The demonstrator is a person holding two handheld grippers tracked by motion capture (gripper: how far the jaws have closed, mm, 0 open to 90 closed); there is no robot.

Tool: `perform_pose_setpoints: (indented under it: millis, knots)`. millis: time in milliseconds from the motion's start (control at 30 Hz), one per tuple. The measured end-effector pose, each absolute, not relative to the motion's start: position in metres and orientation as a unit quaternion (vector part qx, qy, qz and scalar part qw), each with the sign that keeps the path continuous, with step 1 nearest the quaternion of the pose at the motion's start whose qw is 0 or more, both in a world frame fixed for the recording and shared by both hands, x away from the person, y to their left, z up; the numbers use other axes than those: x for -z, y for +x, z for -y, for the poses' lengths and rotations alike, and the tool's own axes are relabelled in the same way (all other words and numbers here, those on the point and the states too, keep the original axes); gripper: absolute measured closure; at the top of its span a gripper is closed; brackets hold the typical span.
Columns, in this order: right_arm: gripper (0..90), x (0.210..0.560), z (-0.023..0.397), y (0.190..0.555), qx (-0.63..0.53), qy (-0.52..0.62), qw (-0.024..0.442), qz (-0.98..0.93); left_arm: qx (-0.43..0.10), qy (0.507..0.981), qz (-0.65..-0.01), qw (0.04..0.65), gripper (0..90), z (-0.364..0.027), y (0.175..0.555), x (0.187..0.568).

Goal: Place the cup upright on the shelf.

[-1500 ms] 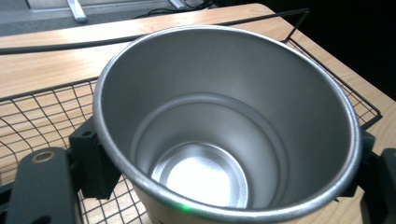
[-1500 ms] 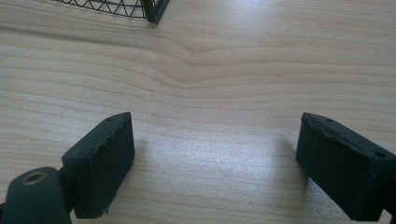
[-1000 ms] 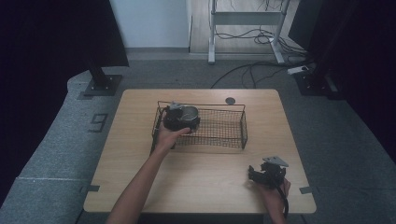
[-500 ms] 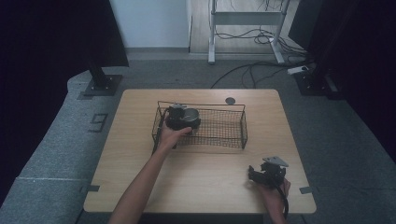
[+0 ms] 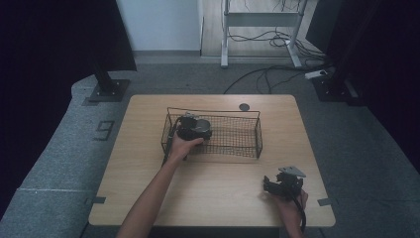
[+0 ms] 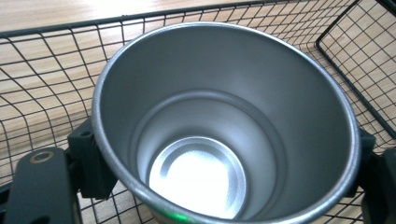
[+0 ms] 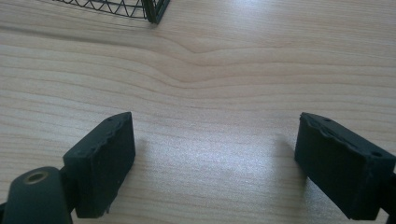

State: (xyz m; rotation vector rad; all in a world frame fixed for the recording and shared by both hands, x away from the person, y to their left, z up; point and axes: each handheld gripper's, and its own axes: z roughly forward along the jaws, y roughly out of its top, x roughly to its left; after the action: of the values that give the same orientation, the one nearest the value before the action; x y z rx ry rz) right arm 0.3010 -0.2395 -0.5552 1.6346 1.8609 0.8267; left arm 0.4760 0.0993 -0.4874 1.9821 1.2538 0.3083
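— Nothing much has shifted over the last second: my left gripper (image 5: 190,126) stays at the left end of the basket, and my right gripper (image 5: 282,184) keeps to its spot near the table's front right corner. What do you want first?

— Your fingers. What are they on?

— My left fingers (image 6: 91,161) are clamped on the round brushed-steel cup (image 6: 226,126), one matte black pad against each outer wall, just under the rim. It is smooth, tapers toward a bright flat bottom, and has nothing in it. My right fingers (image 7: 102,161) stand wide apart with nothing between them, blocky black pads with slightly rough edges, low over bare wood.

— And where is the cup, exactly?

— Inside the rectangular black wire-mesh basket (image 5: 237,134), at its left end, mouth toward my left gripper's camera. Whether its bottom touches the mesh floor I cannot tell.

— Anything else in the basket?

— Apart from the cup, I see only open grid, with the wood showing through.

— And around it?

— The pale, straight-grained wooden table (image 5: 213,193). A small round dark grey disc (image 5: 243,106) lies on it just behind the basket. A corner of the basket (image 7: 154,11) shows beyond my right fingers, well apart from them.
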Motion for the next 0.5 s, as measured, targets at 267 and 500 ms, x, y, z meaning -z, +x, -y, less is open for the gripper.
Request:
perform_pose_setpoints:
  millis: [267,500]
  knots:
    - [12.2,0.5552,0.2394,0.301,-0.306,0.604,0.262,-0.688,-0.119,0.776,-0.496,0.372,17.1,-0.0979,0.4759,0.4877]
    - [12.2,0.5552,0.2395,0.301,-0.306,0.604,0.262,-0.688,-0.116,0.782,-0.494,0.361,15.5,-0.0955,0.4752,0.4882]
